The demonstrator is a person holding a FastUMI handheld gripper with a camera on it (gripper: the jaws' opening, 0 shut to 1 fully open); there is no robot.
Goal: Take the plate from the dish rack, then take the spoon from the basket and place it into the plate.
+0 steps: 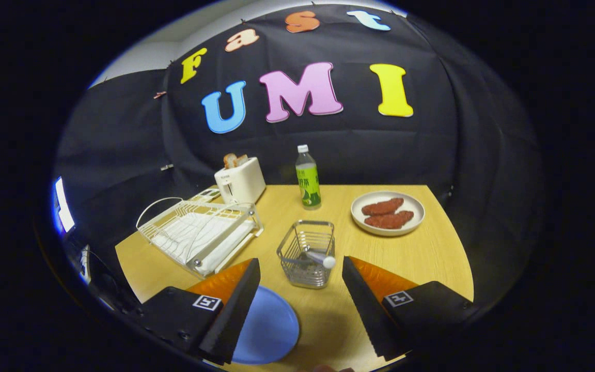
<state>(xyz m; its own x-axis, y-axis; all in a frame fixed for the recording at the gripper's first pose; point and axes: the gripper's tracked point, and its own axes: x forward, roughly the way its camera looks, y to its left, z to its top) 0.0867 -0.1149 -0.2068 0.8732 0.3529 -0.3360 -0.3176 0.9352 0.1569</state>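
A blue plate (269, 325) lies flat on the wooden table (421, 258), partly under my left finger. Just ahead of my fingers stands a wire basket (308, 253), and the spoon (318, 257) lies inside it with its pale handle end leaning on the rim. The white dish rack (199, 230) sits to the left of the basket and holds no plate. My gripper (300, 266) hovers above the table, open, with nothing between its fingers; the basket lies in line with the gap.
A white toaster (239, 180) with bread stands behind the rack. A green bottle (308, 178) is upright beyond the basket. A white plate with reddish food (388, 213) sits to the right. A lit screen (62, 204) glows at far left.
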